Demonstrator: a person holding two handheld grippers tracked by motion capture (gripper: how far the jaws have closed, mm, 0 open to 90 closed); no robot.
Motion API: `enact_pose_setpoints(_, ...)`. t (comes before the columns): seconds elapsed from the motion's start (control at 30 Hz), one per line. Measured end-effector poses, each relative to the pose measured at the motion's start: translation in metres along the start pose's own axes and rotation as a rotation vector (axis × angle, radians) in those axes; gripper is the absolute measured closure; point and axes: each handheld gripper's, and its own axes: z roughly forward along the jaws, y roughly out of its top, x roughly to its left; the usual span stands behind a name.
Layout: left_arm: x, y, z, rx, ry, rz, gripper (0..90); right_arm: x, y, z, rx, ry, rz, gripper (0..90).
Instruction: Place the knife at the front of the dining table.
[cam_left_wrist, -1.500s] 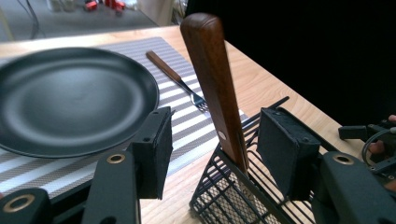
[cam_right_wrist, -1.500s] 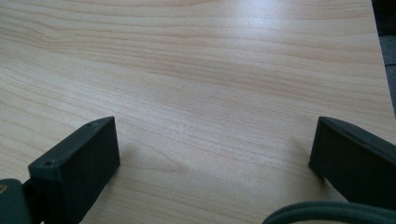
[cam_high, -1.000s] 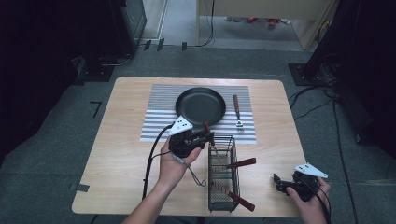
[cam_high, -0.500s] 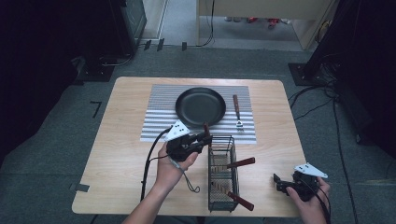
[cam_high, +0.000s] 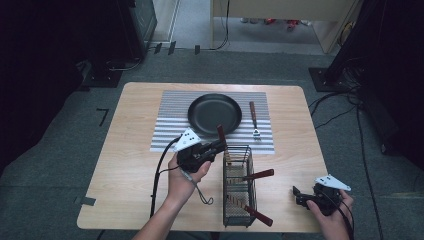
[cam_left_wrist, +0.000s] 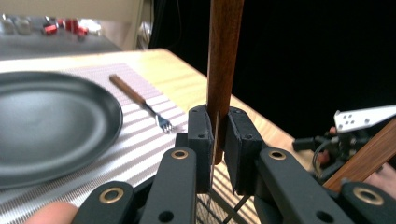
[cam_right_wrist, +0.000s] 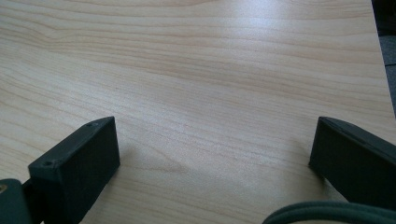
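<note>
My left gripper (cam_high: 218, 146) is at the far left corner of a black wire basket (cam_high: 238, 186), level and pointing right. It is shut on a wooden-handled utensil (cam_high: 220, 133) that stands upright. In the left gripper view the pads (cam_left_wrist: 201, 140) pinch the foot of the brown handle (cam_left_wrist: 224, 56), where a thin metal blade runs down. These jaws have just been closing on it. My right gripper (cam_high: 296, 196) rests at the near right corner of the table. Its jaws are open over bare wood (cam_right_wrist: 215, 154), with nothing between them.
A black pan (cam_high: 215, 114) lies on a striped mat (cam_high: 170, 120), with a wooden-handled fork (cam_high: 254, 120) to its right. Two more wooden handles (cam_high: 257, 175) stick out of the basket toward the right. The table's near edge is close to both hands.
The left hand has shifted slightly beside the basket, still with the utensil. The right hand has stayed where it was.
</note>
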Motion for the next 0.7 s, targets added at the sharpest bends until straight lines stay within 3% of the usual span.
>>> enact_pose_setpoints(0.17, -0.002, 0.007, -0.018, -0.069, -0.026, 0.002, 82.3, 0.000, 0.000, 0.000, 0.001, 0.000, 0.000, 1.0)
enact_pose_setpoints(0.3, -0.005, 0.012, -0.033, -0.115, -0.021, 0.021, 82.3, 0.000, 0.000, 0.000, -0.001, 0.000, -0.001, 0.9)
enact_pose_setpoints(0.57, -0.014, 0.025, -0.055, -0.258, -0.043, 0.011, 82.4, 0.000, 0.000, 0.000, 0.002, 0.000, -0.001, 0.9)
enact_pose_setpoints(0.7, -0.016, 0.031, -0.067, -0.297, -0.028, 0.022, 82.4, 0.000, 0.000, 0.000, -0.001, -0.001, 0.001, 0.9)
